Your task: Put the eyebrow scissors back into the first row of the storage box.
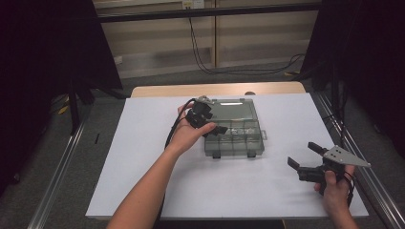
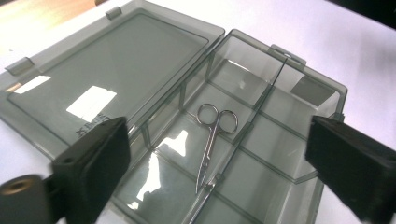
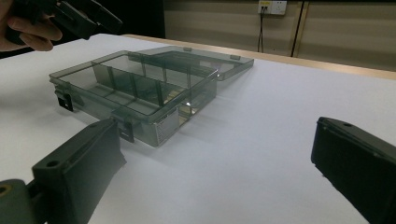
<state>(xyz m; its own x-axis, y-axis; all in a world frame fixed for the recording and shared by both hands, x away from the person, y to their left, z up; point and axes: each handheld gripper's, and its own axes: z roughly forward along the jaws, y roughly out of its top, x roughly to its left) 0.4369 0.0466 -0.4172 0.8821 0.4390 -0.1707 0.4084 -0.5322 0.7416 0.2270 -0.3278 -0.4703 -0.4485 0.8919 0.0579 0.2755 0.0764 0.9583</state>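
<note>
Where the white sheet covers the table, seen from above, going left to right: first the person's left forearm, reaching in from the bottom edge toward the middle; then the left gripper, held over the left edge of a smoky transparent compartment box, jaws spread wide apart with nothing between them. In the left gripper view, small silver scissors lying flat inside the box, in a middle compartment, finger loops toward the far side, points toward the camera, framed between the two black jaws but touched by neither. Box lid folded back flat on the sheet beyond the trays. Further right, bare white sheet. Far right, near the table's edge, the right gripper, well apart from the box, jaws likewise wide open and empty, pointing toward the box across the sheet.
</note>
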